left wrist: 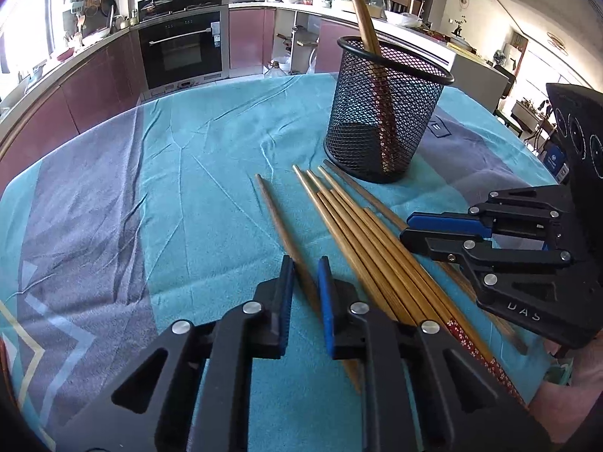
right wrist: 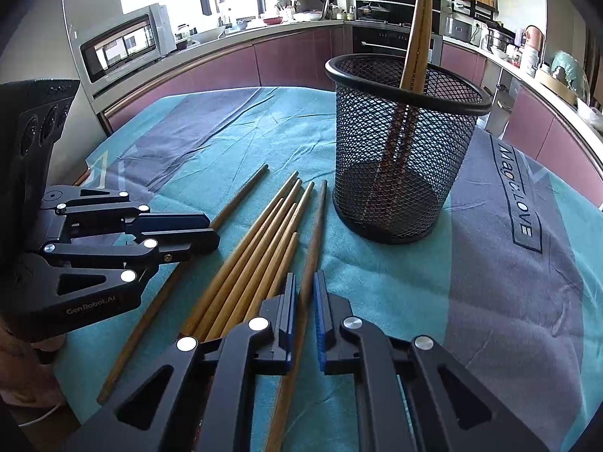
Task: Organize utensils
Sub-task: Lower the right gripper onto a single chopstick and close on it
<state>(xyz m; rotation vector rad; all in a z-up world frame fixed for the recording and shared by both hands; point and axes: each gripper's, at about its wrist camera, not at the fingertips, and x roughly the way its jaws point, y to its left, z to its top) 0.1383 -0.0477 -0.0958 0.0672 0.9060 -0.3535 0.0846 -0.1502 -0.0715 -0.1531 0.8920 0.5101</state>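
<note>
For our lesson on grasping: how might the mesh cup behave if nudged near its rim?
The mesh cup looks light, so it would probably slide or tip. The two tall chopsticks leaning inside likely make it top-heavy.

cloth (right wrist: 527, 263): "Magic LOVE" | left gripper (right wrist: 213, 231): "GenRobot.AI"
</note>
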